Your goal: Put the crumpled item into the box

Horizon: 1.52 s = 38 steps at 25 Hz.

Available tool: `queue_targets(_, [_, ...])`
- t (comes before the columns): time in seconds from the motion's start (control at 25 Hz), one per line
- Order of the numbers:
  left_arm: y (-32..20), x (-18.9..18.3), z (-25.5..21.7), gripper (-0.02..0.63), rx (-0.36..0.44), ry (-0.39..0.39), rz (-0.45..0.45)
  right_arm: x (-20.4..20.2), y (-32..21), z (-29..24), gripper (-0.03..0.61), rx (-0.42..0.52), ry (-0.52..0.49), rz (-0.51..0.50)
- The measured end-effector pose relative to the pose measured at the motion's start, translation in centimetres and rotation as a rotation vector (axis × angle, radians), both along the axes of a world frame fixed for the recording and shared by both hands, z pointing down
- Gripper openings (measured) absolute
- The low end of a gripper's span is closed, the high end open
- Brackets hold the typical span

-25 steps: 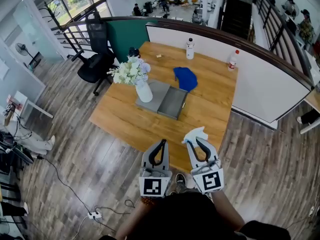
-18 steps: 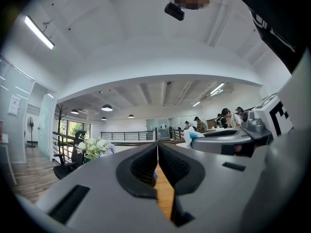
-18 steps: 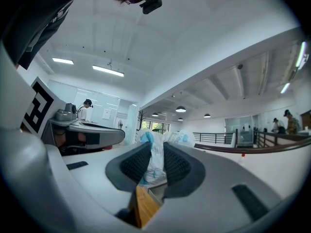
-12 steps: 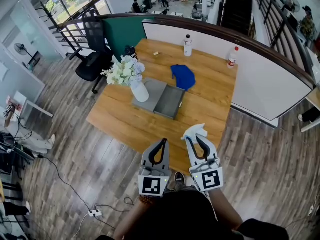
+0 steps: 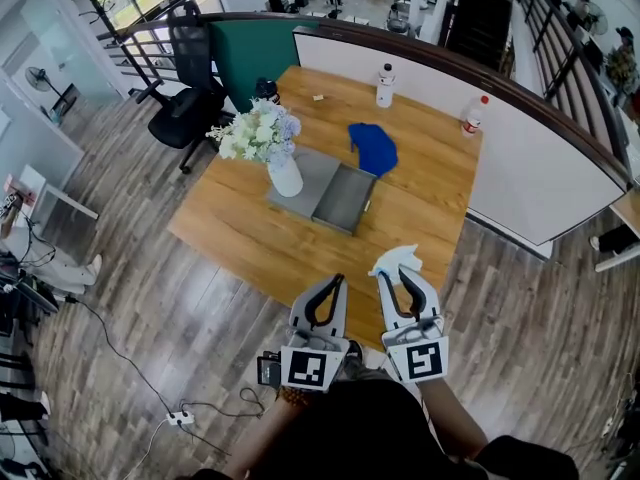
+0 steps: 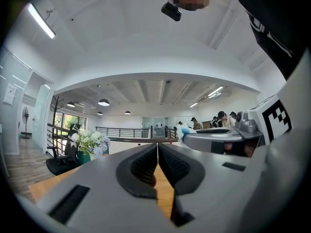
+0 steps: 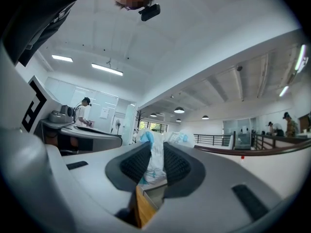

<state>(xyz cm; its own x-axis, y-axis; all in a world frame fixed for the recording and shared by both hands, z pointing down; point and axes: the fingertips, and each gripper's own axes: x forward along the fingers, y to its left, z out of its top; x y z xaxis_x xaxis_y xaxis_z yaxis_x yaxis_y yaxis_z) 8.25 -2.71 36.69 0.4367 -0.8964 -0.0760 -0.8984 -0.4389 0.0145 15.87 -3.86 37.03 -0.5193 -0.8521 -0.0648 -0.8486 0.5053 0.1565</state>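
Observation:
My right gripper [image 5: 391, 271] is shut on a crumpled white and blue item [image 5: 394, 260], held above the near edge of the wooden table [image 5: 278, 248]; in the right gripper view the crumpled item [image 7: 154, 157] sticks up between the pads of the right gripper [image 7: 155, 155]. The grey open box [image 5: 345, 199] lies in the middle of the table, well beyond both grippers. My left gripper [image 5: 335, 283] hangs beside the right one, its jaws closed together with nothing held. In the left gripper view the left gripper [image 6: 157, 147] shows its jaws meeting.
A white vase of flowers [image 5: 272, 150] stands just left of the box on a grey lid [image 5: 306, 176]. A blue cloth [image 5: 374, 148] lies behind the box. Two bottles [image 5: 385, 86] [image 5: 473, 116] stand near the far edge. A black office chair [image 5: 186, 86] is at the far left.
The view has shifted slightly; both grippers sit a little lower and nearer the table's front edge. The right gripper keeps its grip on the crumpled item.

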Motion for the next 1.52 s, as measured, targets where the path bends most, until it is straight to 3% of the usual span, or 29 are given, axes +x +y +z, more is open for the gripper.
queue_targets(0.76, [-3.9,-10.1,0.4,0.023,-0.014,0.064,0.22,-11.3,-1.2,-2.2,0.084,0.04,0.061,0.218])
queue_targets(1.08, [-3.1,-12.1,0.7,0.023,-0.036,0.066,0.33,-13.0,0.0,-0.8,0.084,-0.007,0.095,0.343])
queue_targets(1.52, [-7.1,-10.7,1.1,0.023,-0.065,0.022,0.357,-10.8,-4.7,2.2,0.084,-0.086,0.108,0.363])
